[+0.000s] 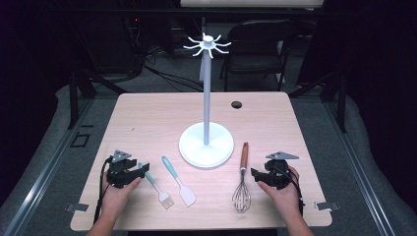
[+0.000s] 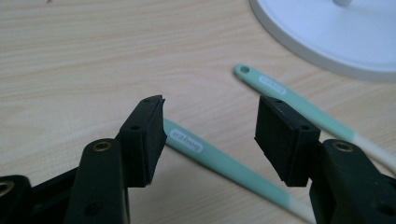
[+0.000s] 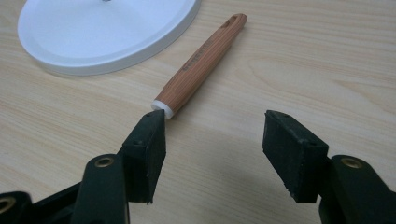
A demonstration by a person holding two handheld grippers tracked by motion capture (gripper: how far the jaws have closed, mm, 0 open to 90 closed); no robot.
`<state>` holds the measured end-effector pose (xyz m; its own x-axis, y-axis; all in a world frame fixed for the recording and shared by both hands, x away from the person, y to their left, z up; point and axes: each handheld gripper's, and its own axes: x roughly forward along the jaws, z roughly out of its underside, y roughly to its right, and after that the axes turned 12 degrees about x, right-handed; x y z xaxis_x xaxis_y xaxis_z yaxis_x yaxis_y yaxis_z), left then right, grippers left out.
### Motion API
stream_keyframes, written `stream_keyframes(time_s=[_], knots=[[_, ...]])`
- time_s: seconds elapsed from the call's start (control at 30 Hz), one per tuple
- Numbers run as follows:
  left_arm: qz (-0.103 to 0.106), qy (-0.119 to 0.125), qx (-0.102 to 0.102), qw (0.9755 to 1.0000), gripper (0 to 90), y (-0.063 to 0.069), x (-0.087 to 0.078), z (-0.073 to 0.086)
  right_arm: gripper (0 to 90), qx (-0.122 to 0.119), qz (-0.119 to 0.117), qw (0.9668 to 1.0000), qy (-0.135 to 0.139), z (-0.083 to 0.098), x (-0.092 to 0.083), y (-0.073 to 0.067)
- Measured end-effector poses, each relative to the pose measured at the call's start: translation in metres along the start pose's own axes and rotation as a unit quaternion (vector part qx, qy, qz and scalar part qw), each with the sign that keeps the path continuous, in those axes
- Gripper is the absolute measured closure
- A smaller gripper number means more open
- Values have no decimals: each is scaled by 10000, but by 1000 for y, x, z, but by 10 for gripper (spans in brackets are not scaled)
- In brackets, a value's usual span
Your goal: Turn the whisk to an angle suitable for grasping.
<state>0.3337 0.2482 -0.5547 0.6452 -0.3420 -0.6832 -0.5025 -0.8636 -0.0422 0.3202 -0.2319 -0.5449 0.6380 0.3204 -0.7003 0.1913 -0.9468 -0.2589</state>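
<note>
A: High view first. L gripper (image 1: 140, 173) sits at the bench's (image 1: 147, 118) near-left, held by the person's left hand (image 1: 118, 194). R gripper (image 1: 255, 174) sits near-right, in the right hand (image 1: 282, 194). Both rest low by the bench top.

B: Fingers?

A: Both sets released, spread wide, nothing between the pads. In the left gripper view the fingers (image 2: 144, 140) straddle the brush handle (image 2: 224, 161) w/o touching it; the handle runs on the bench under the gap.

B: Where are the utensils?

A: Brush (image 1: 156, 187), teal handle, bristles toward the person, lies just beside the L gripper. Spatula (image 1: 179, 182), teal handle w/ white blade, lies just right of the brush, roughly parallel, apart from it. Whisk (image 1: 242, 182), wood-look handle, wire end toward the person, lies just left of the R gripper.

B: R gripper view?

A: Whisk handle (image 3: 201, 60) angles away ahead of the left-hand finger (image 3: 147, 144); its white collar shows just past that fingertip; touching or not, can't tell.

B: Anything else?

A: White hook stand (image 1: 206, 145), round base mid-bench, between spatula and whisk; tall pole w/ hooks on top. Base edge is near the whisk handle's tip.
</note>
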Motion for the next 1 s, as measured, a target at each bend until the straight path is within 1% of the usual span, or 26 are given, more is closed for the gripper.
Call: stream_keyframes(time_s=[0.03, 0.07, 0.1, 0.13, 0.17, 0.2, 0.23, 0.27, 0.3, 0.33, 0.37, 0.4, 0.43, 0.5, 0.57, 0.6, 0.63, 0.67, 0.7, 0.73, 0.8, 0.83, 0.87, 0.9, 1.0], knots=[[0, 0, 0, 10000, 422, 0, 0, 0, 394, 0, 0, 10000, 0, 0, 0, 0], [-58, -146, 111, 9998, 424, 1, 2, 1, 396, 9, 16, 10000, -15, 2, 1, 0], [-97, -159, 138, 9997, 427, 1, 3, 0, 401, -9, 9, 10000, -41, 2, 2, 0], [-97, -159, 138, 9997, 430, 1, 3, 0, 401, -9, 9, 10000, -41, 2, 2, 0], [-126, -196, 119, 9997, 442, 1, 3, 0, 406, -29, 1, 9999, -97, 3, 3, -1], [-110, -213, 68, 9997, 442, 1, 3, -1, 411, -29, 1, 9999, -97, 3, 3, -1], [-81, -204, 5, 9998, 455, 1, 2, -2, 434, -166, 120, 9996, -210, 3, 1, -1], [-72, -179, -42, 9998, 455, 1, 2, -2, 434, -166, 120, 9996, -210, 3, 1, -1], [-85, -188, -69, 9998, 459, 1, 1, -1, 439, -79, 10, 9999, -114, 4, 3, -4], [-87, -185, -78, 9998, 464, 0, 1, -1, 441, -179, 83, 9996, -203, 2, 1, -4], [-106, -175, -106, 9997, 464, 0, 1, 0, 441, -179, 83, 9996, -203, 2, 1, -4], [-101, -171, -124, 9997, 468, 0, 0, 0, 452, -146, 28, 9997, -169, 2, 2, -5], [-76, -123, -192, 9997, 471, -1, -1, 1, 464, -43, -70, 9999, -134, 3, 4, -7], [-60, -15, -288, 9996, 482, -2, -4, 3, 478, -31, -134, 9998, -117, 1, 6, -12], [-76, -6, -289, 9996, 488, -3, -5, 3, 480, -75, -143, 9997, -158, 0, 6, -13], [-87, -18, -282, 9996, 490, -3, -5, 3, 483, -68, -152, 9998, -145, -1, 8, -15], [-92, -64, -257, 9996, 490, -2, -5, 4, 483, -53, -189, 9997, -135, -2, 10, -17], [-84, -78, -253, 9996, 490, -1, -5, 5, 482, 28, -267, 9996, -60, -2, 14, -19], [-72, -70, -232, 9997, 490, 0, -5, 5, 483, -60, -183, 9997, -163, -4, 14, -19], [-72, -70, -232, 9997, 490, 0, -5, 5, 483, -60, -183, 9997, -163, -4, 14, -19], [-50, -67, -222, 9997, 491, 2, -6, 6, 489, -62, -179, 9996, -206, -7, 22, -23], [4, -56, -207, 9998, 491, 2, -7, 6, 489, -62, -179, 9996, -206, -7, 22, -23], [11, -80, -150, 9999, 492, 4, -7, 6, 495, -7, -195, 9994, -283, -9, 26, -24], [11, -80, -150, 9999, 492, 4, -7, 6, 495, 53, -207, 9992, -332, -9, 28, -25], [4, -97, -123, 9999, 488, 7, -6, 8, 494, 98, -239, 9987, -430, -11, 32, -27]])
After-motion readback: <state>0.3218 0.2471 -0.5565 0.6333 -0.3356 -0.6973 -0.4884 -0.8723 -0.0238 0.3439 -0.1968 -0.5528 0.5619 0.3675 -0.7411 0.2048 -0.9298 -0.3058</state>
